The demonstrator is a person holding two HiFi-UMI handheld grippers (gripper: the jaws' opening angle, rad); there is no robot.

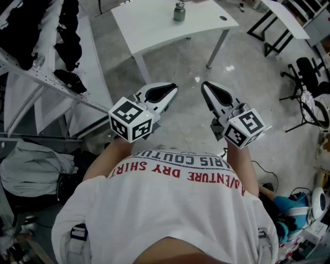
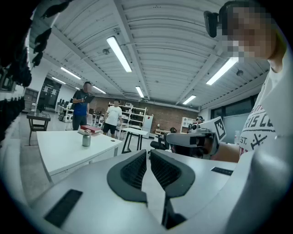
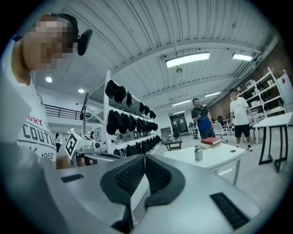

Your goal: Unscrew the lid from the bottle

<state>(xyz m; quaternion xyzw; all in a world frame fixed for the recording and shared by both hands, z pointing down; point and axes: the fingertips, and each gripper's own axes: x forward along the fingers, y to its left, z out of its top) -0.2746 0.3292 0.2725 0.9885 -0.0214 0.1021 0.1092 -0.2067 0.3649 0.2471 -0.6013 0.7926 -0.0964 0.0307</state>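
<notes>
A small metal bottle (image 1: 179,12) with its lid on stands on a white table (image 1: 154,26) some way ahead of me. The same bottle (image 2: 86,138) shows small in the left gripper view, and the bottle (image 3: 198,152) also appears in the right gripper view. My left gripper (image 1: 172,88) and right gripper (image 1: 204,85) are held in front of my chest, over the floor, well short of the table. Both are shut with nothing between their jaws. Their tips point toward each other and the table.
A shelving rack (image 1: 46,77) with dark items stands at the left. A red book (image 3: 211,141) lies on the table near the bottle. Two people (image 2: 82,109) stand behind the table. Black-legged tables (image 1: 278,26) and a chair (image 1: 309,72) are at the right. Bags lie on the floor by my feet.
</notes>
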